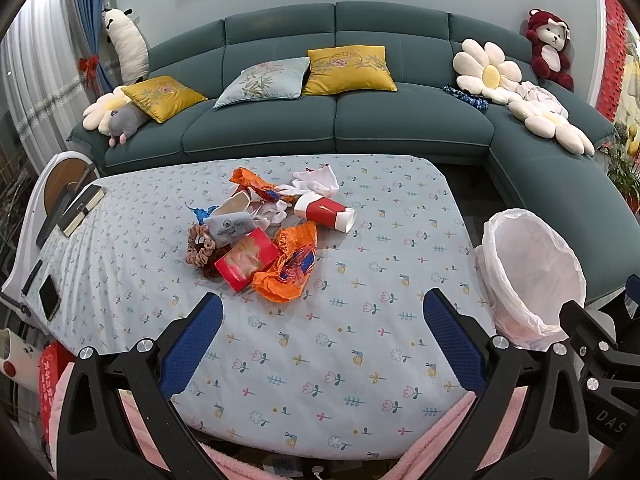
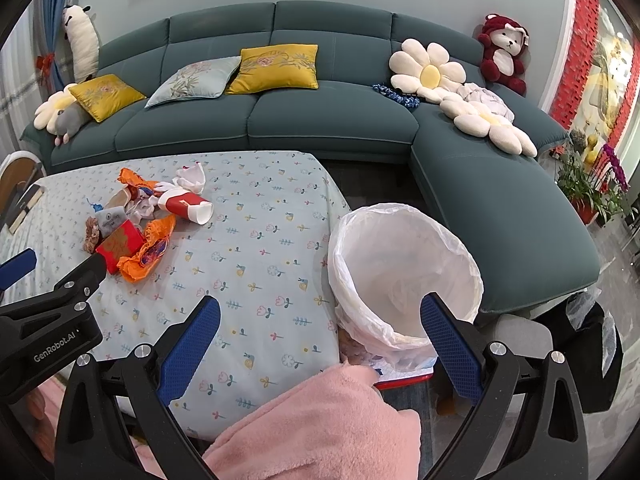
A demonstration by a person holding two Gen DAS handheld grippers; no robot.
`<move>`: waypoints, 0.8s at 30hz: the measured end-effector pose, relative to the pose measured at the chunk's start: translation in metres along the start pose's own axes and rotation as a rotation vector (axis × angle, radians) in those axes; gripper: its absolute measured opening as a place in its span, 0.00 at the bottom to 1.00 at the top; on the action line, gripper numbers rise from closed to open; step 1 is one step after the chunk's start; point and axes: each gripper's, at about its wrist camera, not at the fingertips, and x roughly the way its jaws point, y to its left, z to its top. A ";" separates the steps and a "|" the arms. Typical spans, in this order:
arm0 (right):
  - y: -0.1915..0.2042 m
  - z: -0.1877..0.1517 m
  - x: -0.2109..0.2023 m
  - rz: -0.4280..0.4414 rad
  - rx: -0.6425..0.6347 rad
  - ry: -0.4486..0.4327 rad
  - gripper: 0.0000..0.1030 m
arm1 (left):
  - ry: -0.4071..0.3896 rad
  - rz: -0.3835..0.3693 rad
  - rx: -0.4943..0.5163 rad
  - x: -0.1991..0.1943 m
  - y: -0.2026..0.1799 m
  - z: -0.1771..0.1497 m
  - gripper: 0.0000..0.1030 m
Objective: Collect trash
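Note:
A pile of trash lies mid-table: a crumpled orange wrapper (image 1: pixel 289 268) (image 2: pixel 149 250), a red box (image 1: pixel 247 259) (image 2: pixel 119 243), a red-and-white paper cup (image 1: pixel 326 212) (image 2: pixel 188 205) on its side, white tissues (image 1: pixel 316 182), and a second orange wrapper (image 1: pixel 252 182). A bin lined with a white bag (image 1: pixel 532 272) (image 2: pixel 404 272) stands at the table's right edge. My left gripper (image 1: pixel 322 312) is open and empty above the table, just short of the pile. My right gripper (image 2: pixel 320 316) is open and empty, hovering by the bin's near rim.
Scrunchies (image 1: pixel 200 246), a grey pouch (image 1: pixel 232 227), a book (image 1: pixel 82 210) and a phone (image 1: pixel 50 297) also lie on the floral tablecloth (image 1: pixel 320 360). A teal sofa (image 1: pixel 320 120) with cushions stands behind. Pink fleece (image 2: pixel 312 424) covers the near edge.

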 end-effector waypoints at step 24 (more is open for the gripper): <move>-0.004 0.002 0.002 -0.015 0.021 -0.006 0.93 | 0.006 -0.013 -0.023 0.007 0.001 0.001 0.93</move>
